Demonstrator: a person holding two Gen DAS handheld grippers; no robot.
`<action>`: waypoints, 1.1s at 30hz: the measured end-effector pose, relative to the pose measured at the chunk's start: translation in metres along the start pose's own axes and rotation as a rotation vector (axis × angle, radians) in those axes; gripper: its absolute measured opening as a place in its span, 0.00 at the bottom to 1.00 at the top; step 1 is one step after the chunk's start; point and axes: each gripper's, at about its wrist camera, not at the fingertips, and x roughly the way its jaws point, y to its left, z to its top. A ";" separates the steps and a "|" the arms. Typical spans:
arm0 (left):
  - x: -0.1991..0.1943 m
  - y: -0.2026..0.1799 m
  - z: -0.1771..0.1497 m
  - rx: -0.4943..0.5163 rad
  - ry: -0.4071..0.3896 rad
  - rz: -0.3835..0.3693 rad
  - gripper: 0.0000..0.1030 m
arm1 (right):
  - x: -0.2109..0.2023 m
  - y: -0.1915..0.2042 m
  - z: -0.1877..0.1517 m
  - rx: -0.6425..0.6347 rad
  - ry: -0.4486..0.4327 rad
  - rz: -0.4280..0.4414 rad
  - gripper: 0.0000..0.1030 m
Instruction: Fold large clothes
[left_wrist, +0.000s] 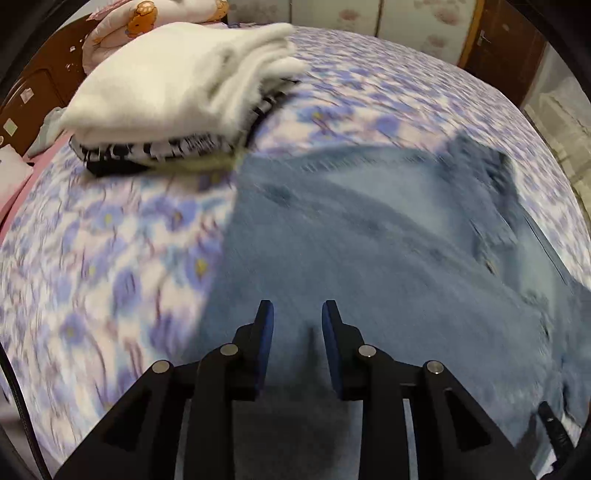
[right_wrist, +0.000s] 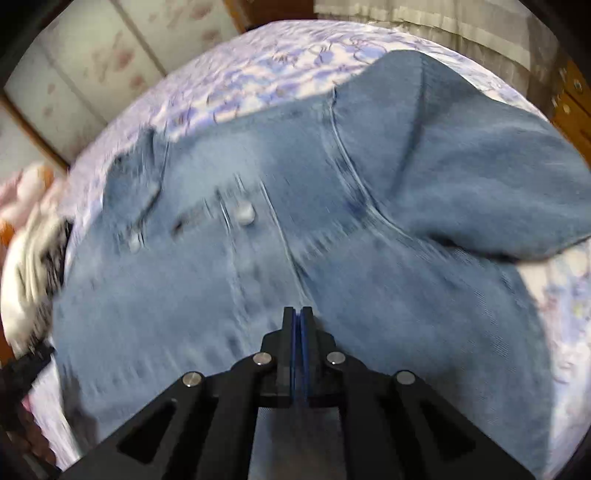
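Note:
A large blue denim jacket (left_wrist: 369, 236) lies spread front-up on the flowered bed; it also shows in the right wrist view (right_wrist: 332, 221), with its buttons, collar (right_wrist: 133, 184) and one sleeve (right_wrist: 480, 177) folded over at the right. My left gripper (left_wrist: 297, 314) is open and empty, just above the denim near its left edge. My right gripper (right_wrist: 298, 314) has its pads pressed together above the jacket's lower front; no cloth shows between them. Both views are motion-blurred.
A stack of folded clothes (left_wrist: 184, 85), white on top with black-and-white fabric beneath, sits on the bed (left_wrist: 92, 240) at the jacket's far left. A cartoon-print quilt (left_wrist: 147, 18) lies behind it. A wooden headboard (left_wrist: 40, 85), wardrobe doors (right_wrist: 92, 66) and curtain (right_wrist: 443, 26) surround the bed.

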 end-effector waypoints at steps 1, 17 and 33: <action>-0.008 -0.009 -0.010 0.012 0.010 0.003 0.25 | -0.003 -0.003 -0.005 -0.018 0.018 0.000 0.02; -0.114 -0.160 -0.155 0.171 0.234 -0.050 0.49 | -0.065 -0.099 -0.047 -0.074 0.285 0.154 0.23; -0.143 -0.267 -0.237 0.288 0.344 -0.085 0.80 | -0.115 -0.204 -0.030 0.110 0.208 0.217 0.70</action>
